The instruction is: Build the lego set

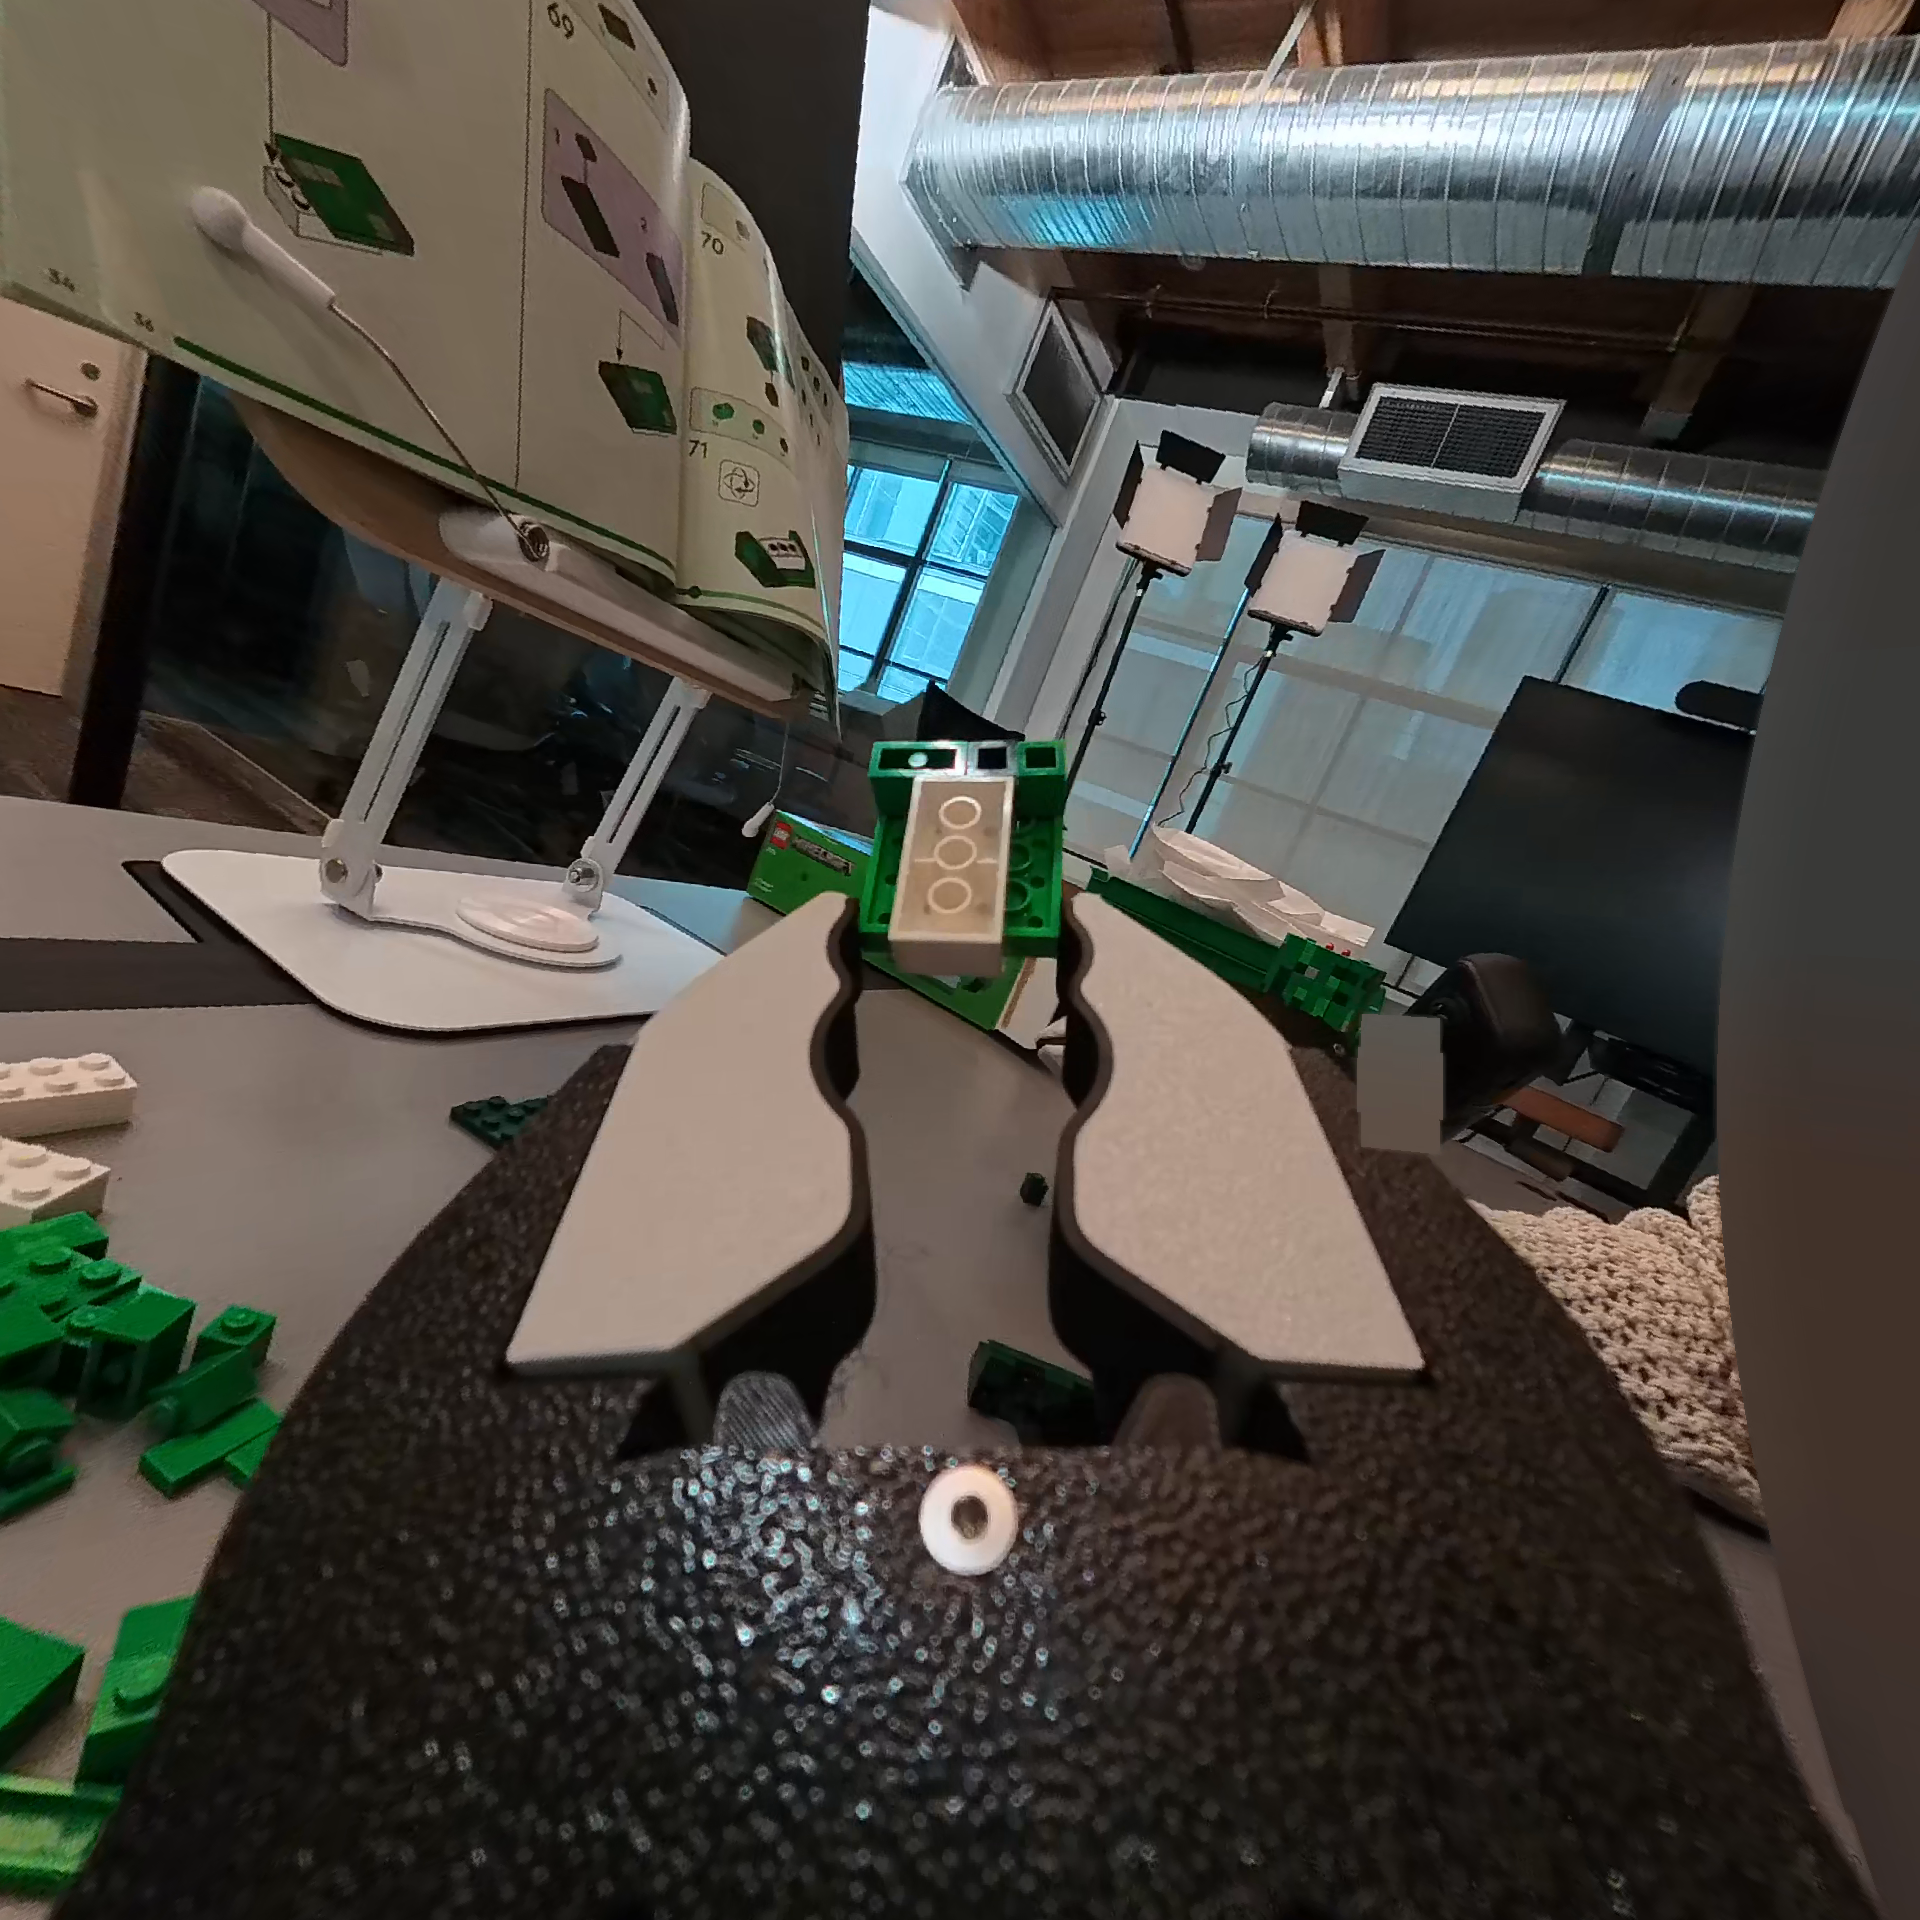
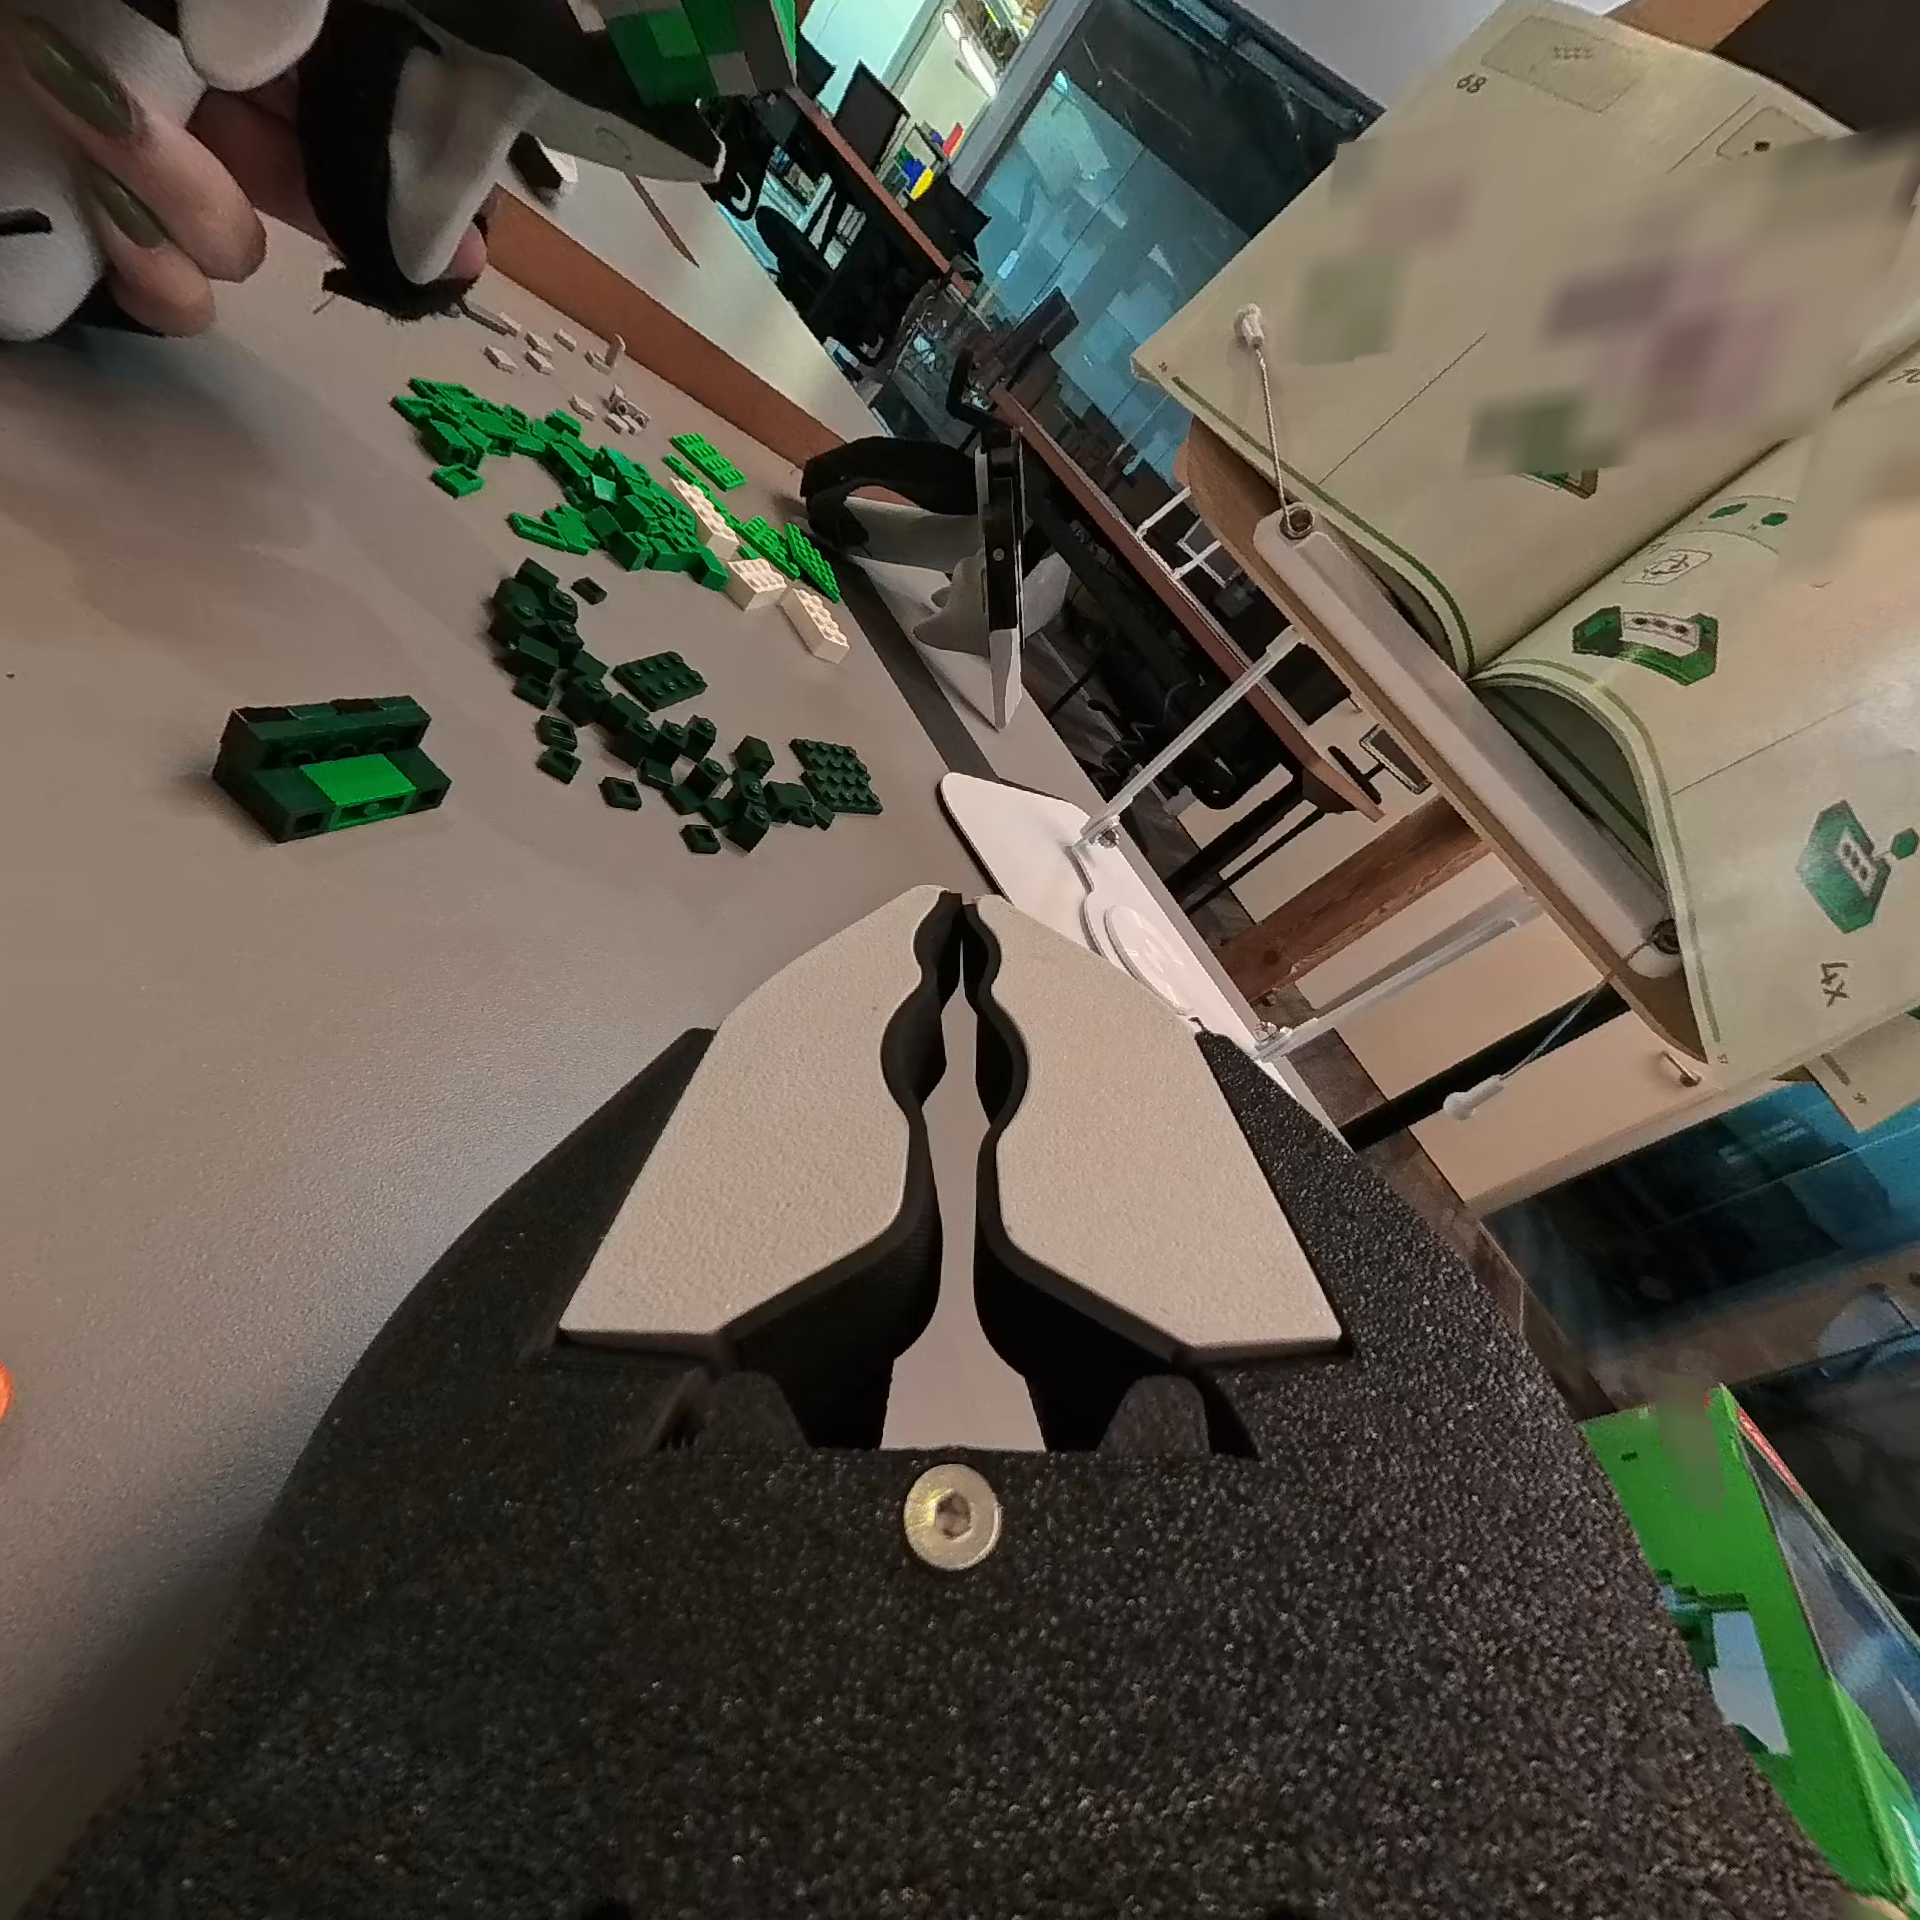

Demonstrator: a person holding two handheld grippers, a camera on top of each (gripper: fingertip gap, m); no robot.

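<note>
My left gripper (image 1: 956,930) is shut on a small green build (image 1: 1023,821) with a white brick (image 1: 951,883) pressed on its facing side, and holds it up above the table, tilted back. In the right wrist view that gripper and a person's hand (image 2: 156,208) show at the top left with the green build (image 2: 675,42). My right gripper (image 2: 961,920) is shut and empty, above the grey table (image 2: 260,1039). A dark green block build (image 2: 332,769) lies on the table ahead of it to the left.
Loose bright green bricks (image 2: 603,499), dark green bricks (image 2: 644,727) and white bricks (image 2: 790,603) lie on the table. An open instruction booklet (image 1: 416,260) rests on a white stand (image 1: 416,914). A green set box (image 2: 1766,1662) is at the right. Another green build (image 1: 1320,977) stands behind. The left gripper's tips are roughly 15 cm from the right gripper's.
</note>
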